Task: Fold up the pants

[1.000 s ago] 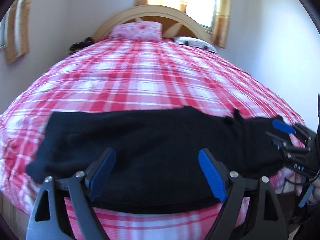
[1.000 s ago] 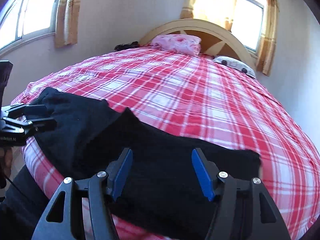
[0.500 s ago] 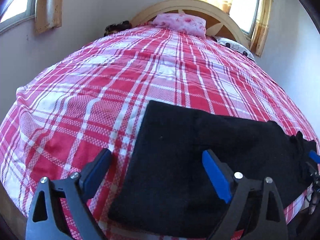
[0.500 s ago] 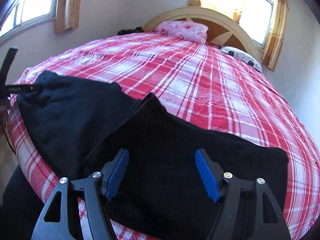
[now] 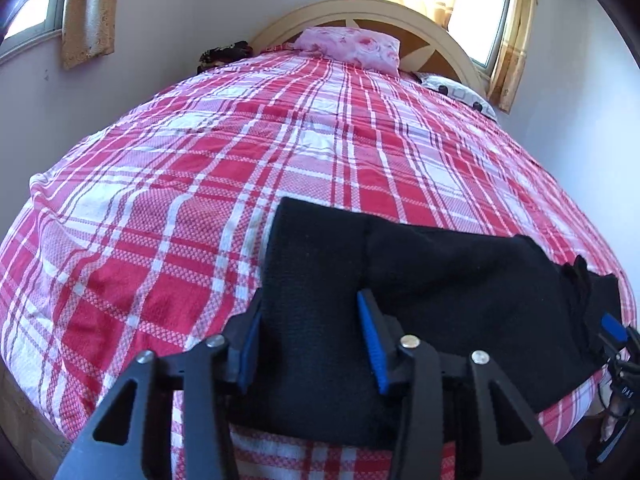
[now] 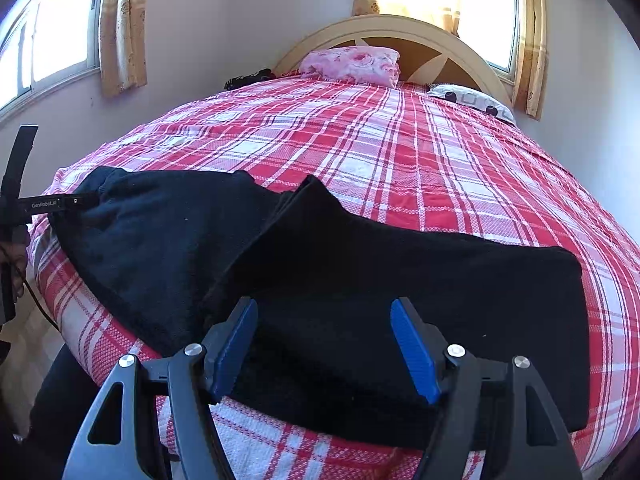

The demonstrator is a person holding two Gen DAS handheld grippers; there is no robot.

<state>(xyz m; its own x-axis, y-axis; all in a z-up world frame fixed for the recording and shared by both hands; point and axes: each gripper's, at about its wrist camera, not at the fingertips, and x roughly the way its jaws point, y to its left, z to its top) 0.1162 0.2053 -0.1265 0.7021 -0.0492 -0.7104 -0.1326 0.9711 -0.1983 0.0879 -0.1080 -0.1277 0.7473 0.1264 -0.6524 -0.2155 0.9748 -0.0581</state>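
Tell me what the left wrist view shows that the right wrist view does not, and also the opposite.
Only the left wrist view shows the left gripper, its blue fingers apart over the black pants, and the left edge of the pants lying flat.

Only the right wrist view shows the right gripper, open over the pants, and the large side window.

Both show the plaid bedspread, the pink pillow, the spotted pillow and the arched headboard.
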